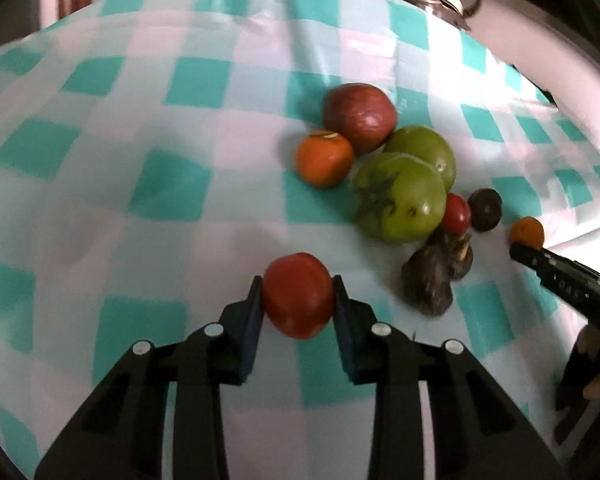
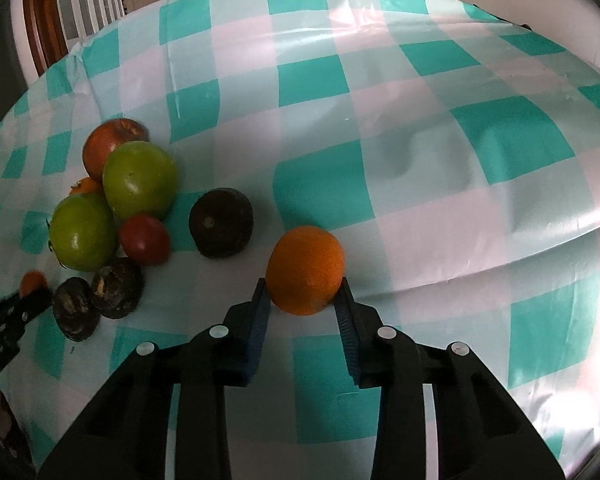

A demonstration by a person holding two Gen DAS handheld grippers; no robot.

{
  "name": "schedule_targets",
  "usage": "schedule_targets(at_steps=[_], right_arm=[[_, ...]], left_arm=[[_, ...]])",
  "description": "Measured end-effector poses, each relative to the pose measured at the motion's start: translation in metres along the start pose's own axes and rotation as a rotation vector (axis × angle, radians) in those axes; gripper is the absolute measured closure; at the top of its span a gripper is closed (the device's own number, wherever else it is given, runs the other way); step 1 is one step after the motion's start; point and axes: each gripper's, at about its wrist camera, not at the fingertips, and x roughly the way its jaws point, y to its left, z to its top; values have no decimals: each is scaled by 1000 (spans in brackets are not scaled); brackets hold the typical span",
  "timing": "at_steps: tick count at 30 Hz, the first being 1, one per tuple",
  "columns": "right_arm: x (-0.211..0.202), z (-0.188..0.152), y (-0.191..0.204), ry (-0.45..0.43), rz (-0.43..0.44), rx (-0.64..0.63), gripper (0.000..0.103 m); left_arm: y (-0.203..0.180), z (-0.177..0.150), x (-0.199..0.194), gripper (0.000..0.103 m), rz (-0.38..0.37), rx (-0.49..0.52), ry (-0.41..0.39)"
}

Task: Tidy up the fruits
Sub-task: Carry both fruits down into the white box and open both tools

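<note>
Left wrist view: left claw (image 1: 299, 294) grips a red tomato (image 1: 299, 296) — right claw (image 2: 305, 294) clamps an orange (image 2: 306, 270), fruit pile (image 2: 112, 200) at ten o'clock.

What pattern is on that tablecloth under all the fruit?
The tablecloth is checked in teal and white squares, clearest in the right wrist view.

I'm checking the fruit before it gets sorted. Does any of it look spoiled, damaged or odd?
Yes. Two dark fruits at the near edge of the pile look shrivelled and brownish-black, with rough, wrinkled skin, unlike the smooth green tomatoes beside them. The red tomato and the orange in the grippers look sound.
</note>
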Motion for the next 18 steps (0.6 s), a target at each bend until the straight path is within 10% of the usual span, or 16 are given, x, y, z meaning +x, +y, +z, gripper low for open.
schedule_targets(at_steps=[18], right_arm=[[-208,-171,126,-167,368,-326,70]], left_arm=[[56,-200,-234,70,206,-75,-188]])
